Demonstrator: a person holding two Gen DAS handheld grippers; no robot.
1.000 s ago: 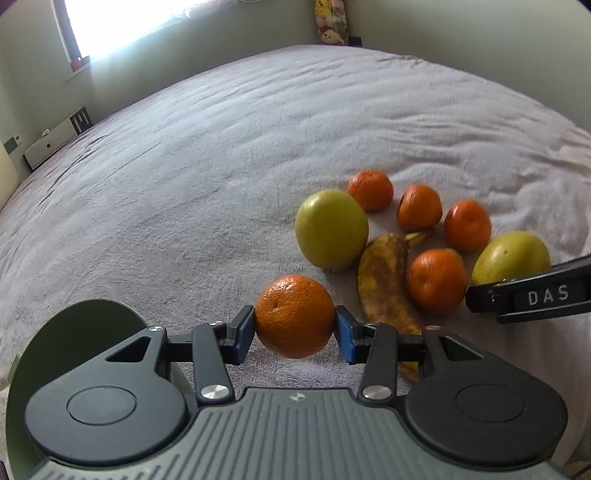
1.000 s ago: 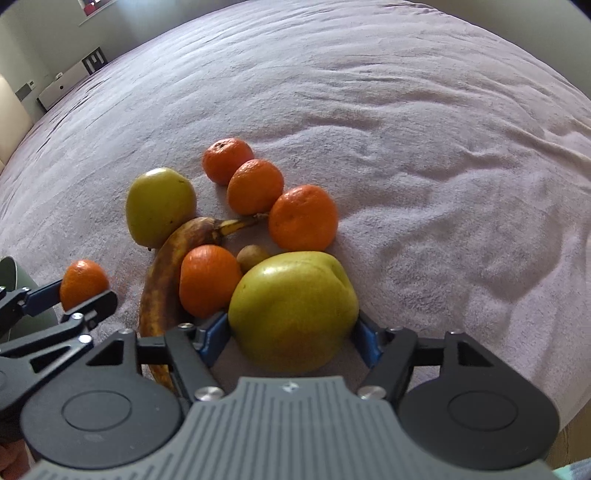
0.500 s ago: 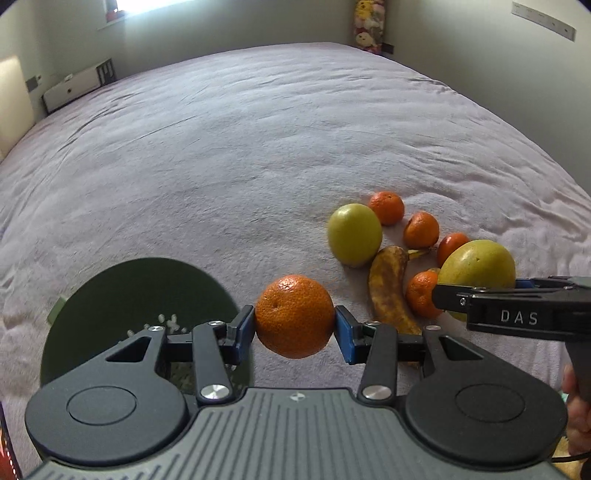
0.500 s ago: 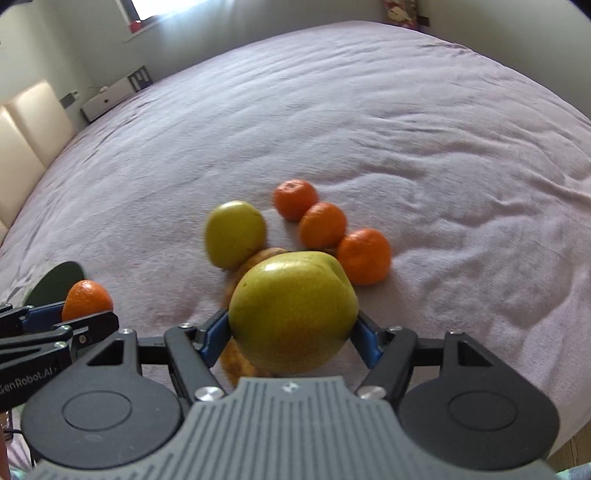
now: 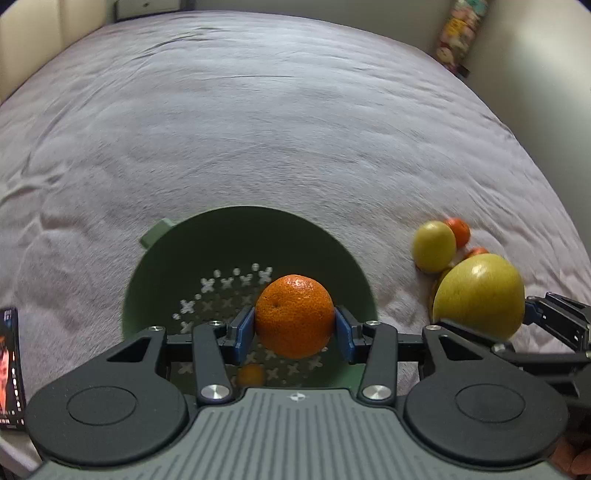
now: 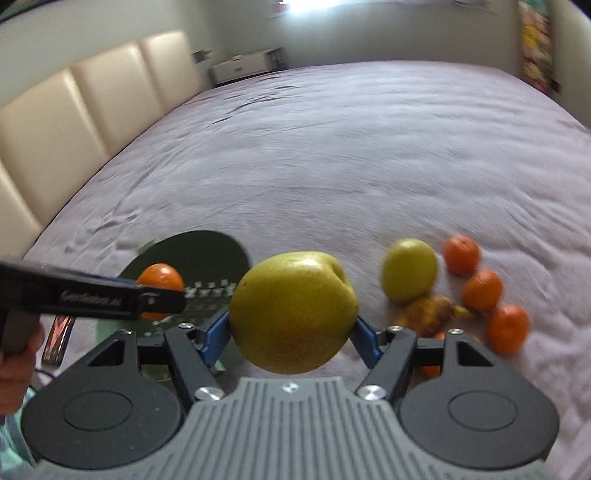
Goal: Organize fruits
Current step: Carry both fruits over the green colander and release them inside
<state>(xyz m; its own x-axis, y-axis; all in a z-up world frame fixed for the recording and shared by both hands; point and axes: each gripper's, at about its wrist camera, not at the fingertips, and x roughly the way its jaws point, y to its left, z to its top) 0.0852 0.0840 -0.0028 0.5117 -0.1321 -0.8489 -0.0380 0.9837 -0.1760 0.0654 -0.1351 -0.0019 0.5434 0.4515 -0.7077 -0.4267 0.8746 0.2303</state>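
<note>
Dimpled round tangerine (image 5: pixel 294 316) over perforated green bowl (image 5: pixel 177 251)

Soft daylight from the window (image 6: pixel 332 3), blown out white behind the bed (image 6: pixel 369 155). Bedspread smeared by motion blur, fruit pile (image 6: pixel 472 291) right of it soft. Strong fisheye bending at edges. Faint shadows.
</note>
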